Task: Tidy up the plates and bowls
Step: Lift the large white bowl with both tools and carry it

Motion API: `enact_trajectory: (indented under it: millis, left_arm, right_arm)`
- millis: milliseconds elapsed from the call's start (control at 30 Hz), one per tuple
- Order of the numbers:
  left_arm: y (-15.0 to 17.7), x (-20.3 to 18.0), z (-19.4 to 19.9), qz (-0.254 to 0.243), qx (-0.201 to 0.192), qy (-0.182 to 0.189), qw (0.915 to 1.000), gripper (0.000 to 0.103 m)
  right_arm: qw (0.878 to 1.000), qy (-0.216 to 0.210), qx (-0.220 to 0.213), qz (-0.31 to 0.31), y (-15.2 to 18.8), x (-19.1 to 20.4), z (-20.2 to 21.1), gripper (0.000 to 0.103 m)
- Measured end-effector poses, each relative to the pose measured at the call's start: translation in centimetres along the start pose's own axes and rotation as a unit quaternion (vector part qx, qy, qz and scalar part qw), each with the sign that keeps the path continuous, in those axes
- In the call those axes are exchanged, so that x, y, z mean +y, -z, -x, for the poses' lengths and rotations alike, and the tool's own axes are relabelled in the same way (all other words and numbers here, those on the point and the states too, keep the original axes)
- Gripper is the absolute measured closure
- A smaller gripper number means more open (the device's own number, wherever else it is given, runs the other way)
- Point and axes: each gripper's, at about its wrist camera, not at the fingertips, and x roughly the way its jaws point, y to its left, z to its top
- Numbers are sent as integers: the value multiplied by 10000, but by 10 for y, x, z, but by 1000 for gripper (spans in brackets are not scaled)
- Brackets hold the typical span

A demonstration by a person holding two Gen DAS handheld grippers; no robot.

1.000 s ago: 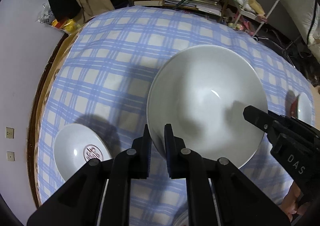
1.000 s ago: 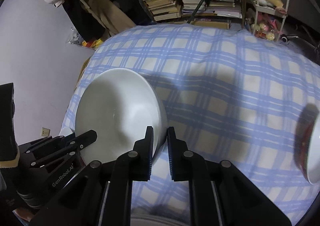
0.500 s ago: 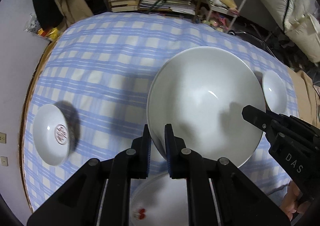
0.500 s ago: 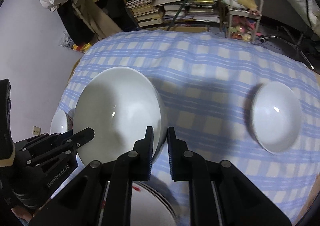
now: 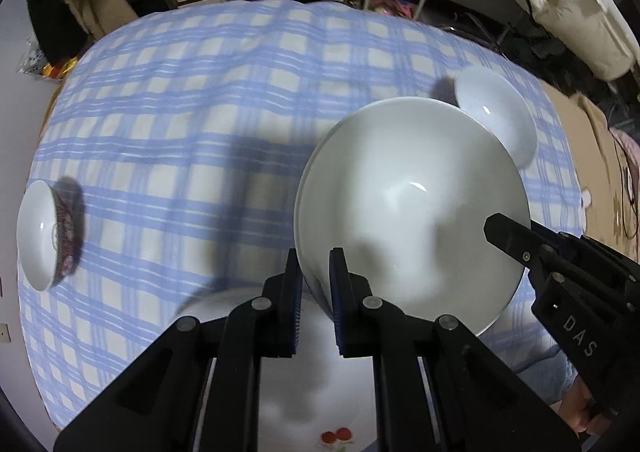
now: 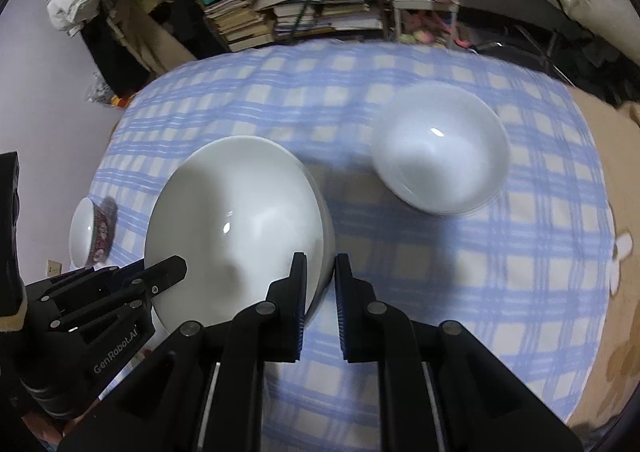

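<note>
Both grippers, the left gripper and the right gripper, had their fingers pinched on opposite rims of the large white bowl, held above the checked surface near its front edge. To seat it well, both sides should stay level, descending together onto the plate beneath, and neither grip should loosen before contact.

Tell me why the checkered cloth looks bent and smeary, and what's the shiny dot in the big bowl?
Both wrist views: the fisheye lens curves the tablecloth, and motion smears its stripes. The dot is a light's reflection in the large white bowl, also showing in the right view.
</note>
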Motion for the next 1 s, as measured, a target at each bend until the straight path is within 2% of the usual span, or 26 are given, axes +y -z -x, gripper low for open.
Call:
enact_trajectory:
  millis: [200,367,500,1000]
  left_arm:
    - [10,-18,-14,-93,150,63,9998,90]
    - [14,-27,-22,-158,187,67,9997,90]
    - [14,-28,-23,-212,182,111,9995,89]
    - [19,-31,-19,-238,201,-40,9995,89]
  right_arm:
    - [9996,45,61,-283,15,-25,-2,88]
    - [9995,211,26,-237,21,-31,-2,88]
    - [9992,167,139,-336,24,-39,-11,88]
    - [9985,-62,92,-532,31,-46,-5,89]
